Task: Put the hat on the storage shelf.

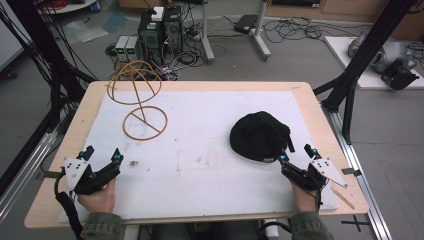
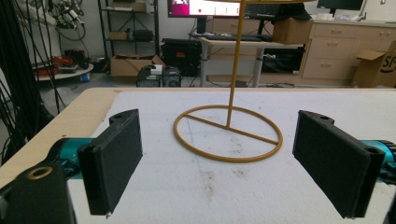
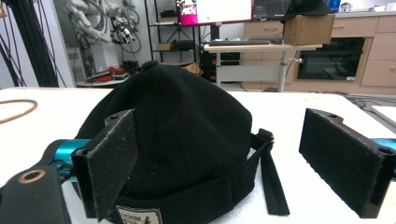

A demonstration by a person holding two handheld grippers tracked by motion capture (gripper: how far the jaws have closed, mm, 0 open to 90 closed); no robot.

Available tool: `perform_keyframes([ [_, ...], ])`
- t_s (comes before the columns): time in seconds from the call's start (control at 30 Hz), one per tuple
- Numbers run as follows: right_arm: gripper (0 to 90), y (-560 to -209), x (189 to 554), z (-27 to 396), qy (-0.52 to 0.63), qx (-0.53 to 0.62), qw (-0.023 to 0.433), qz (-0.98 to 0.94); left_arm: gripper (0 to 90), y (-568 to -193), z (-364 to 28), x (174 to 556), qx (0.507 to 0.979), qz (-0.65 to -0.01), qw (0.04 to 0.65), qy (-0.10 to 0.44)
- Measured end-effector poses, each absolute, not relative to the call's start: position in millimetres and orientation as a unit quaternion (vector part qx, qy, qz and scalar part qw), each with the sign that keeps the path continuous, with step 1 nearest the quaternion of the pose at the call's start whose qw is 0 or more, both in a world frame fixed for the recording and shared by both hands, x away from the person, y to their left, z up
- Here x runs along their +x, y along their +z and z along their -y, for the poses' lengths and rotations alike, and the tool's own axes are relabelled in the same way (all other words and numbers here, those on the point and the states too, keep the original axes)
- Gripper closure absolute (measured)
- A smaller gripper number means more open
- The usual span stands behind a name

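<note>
Two hand-held grippers at a table covered by a white mat [image 1: 200,150], before first contact. I hold the left gripper [image 1: 102,155] at the near left corner with its jaws spread wide and nothing between them; along its own view it faces the wire hat stand [image 2: 229,133], whose ring base lies flat on the mat with a thin post rising from the crossbar to a looped top [image 1: 134,82]. I hold the right gripper [image 1: 295,152] at the near right, jaws likewise spread, just beside the near edge of the black cap [image 1: 260,135], which sits crown-up on the right half of the mat, well apart from the stand, its adjuster strap [image 3: 271,177] trailing between the jaws. I judge the step in hand to be the approach to the cap, presumably for placing it on the stand. The next move calls for advancing the right gripper so that one pad goes under the band near the label [image 3: 139,215], then pinching fabric without dragging the cap.
</note>
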State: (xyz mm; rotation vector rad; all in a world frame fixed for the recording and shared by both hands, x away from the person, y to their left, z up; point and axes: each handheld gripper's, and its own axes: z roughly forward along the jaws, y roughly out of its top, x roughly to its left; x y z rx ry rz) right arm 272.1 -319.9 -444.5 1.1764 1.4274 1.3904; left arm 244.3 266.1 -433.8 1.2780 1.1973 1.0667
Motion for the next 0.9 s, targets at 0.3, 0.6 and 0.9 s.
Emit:
perform_keyframes([
  [0.3, 11.4, -444.1, 271.9, 322.0, 0.549, 0.466, 0.407, -0.562, 16.1, -433.7, -265.3, 244.5, 0.534, -0.497, 0.519, 0.445],
  [0.6, 11.3, -443.9, 271.7, 322.4, 0.549, 0.47, 0.403, -0.561, 16.1, -434.3, -266.1, 245.2, 0.534, -0.504, 0.515, 0.443],
  [0.9, 11.4, -441.1, 274.8, 322.0, 0.544, 0.456, 0.412, -0.572, 16.1, -434.0, -266.6, 244.9, 0.534, -0.503, 0.515, 0.444],
])
